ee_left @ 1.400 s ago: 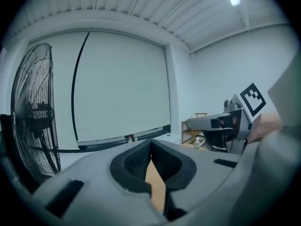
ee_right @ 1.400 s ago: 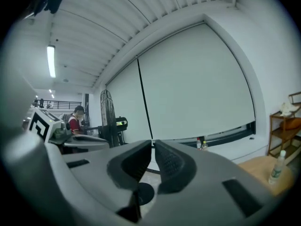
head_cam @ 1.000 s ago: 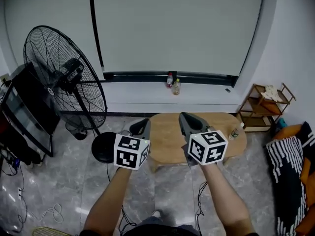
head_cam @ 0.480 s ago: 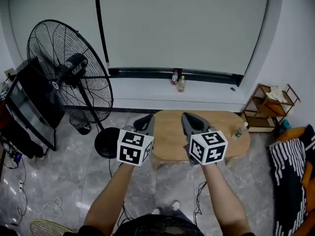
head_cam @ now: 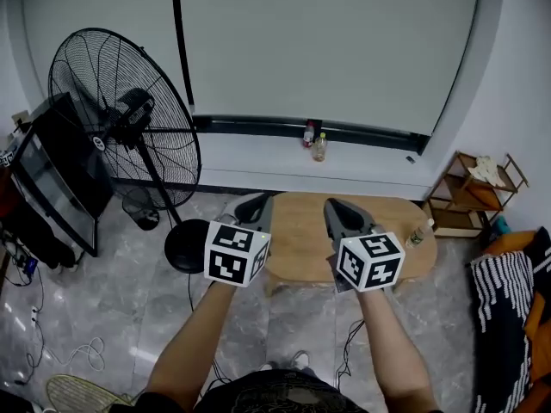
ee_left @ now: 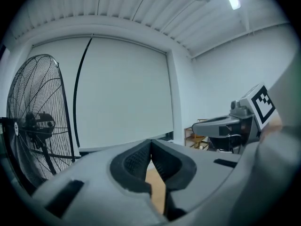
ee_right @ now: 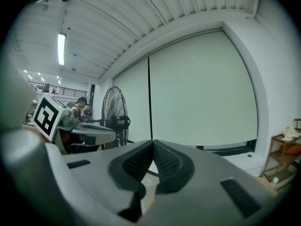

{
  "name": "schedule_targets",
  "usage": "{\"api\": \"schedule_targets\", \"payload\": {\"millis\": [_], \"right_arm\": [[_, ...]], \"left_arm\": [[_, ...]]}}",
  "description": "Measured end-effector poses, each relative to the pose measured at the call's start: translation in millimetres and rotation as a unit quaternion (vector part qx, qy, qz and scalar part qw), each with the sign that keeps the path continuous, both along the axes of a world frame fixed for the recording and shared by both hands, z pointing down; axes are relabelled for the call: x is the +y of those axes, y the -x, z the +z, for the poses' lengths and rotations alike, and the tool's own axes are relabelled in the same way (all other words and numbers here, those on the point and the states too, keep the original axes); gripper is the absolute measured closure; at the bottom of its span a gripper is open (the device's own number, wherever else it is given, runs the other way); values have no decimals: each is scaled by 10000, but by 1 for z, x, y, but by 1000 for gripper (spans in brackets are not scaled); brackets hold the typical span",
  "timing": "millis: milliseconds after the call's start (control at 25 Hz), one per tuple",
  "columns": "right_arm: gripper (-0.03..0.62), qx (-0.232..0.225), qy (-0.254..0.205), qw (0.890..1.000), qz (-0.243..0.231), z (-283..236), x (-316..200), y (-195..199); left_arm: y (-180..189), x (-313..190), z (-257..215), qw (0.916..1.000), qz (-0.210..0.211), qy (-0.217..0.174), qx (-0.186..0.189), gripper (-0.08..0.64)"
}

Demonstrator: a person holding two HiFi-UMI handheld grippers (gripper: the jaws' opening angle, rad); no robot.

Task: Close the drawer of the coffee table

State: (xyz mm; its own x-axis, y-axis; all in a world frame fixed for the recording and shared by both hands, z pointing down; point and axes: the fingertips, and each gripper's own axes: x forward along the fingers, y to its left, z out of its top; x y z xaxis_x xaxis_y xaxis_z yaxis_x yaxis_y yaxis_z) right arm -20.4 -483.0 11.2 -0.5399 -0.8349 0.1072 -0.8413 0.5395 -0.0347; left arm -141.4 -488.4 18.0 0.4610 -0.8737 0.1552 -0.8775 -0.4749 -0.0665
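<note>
The oval wooden coffee table (head_cam: 301, 243) stands on the grey floor in front of me. Its drawer is hidden behind my hands and I cannot make it out. My left gripper (head_cam: 256, 205) hovers over the table's left part, shut and empty. My right gripper (head_cam: 337, 210) is over the middle right, also shut on nothing. In the left gripper view the pads (ee_left: 162, 159) meet at the tip, with a sliver of tabletop (ee_left: 157, 189) below. The right gripper view shows its fingertips (ee_right: 164, 161) touching too.
A large black floor fan (head_cam: 120, 127) and a dark screen (head_cam: 52, 179) stand at the left. A wooden shelf (head_cam: 472, 198) and striped fabric (head_cam: 508, 291) are at the right. A plastic bottle (head_cam: 419, 232) lies on the table's right end. Cables trail on the floor (head_cam: 52, 360).
The head view has tipped up and shifted a little. Both grippers stay side by side over the table, still shut.
</note>
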Motion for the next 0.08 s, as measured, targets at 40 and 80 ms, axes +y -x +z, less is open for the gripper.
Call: {"api": "schedule_targets", "payload": {"millis": [40, 80], "right_arm": [[588, -6, -6, 10000, 16, -1, -1, -4], [588, -11, -12, 10000, 31, -1, -1, -7]], "left_arm": [[-2, -1, 0, 10000, 2, -3, 1, 558], [-5, -2, -1, 10000, 6, -6, 0, 558]]}}
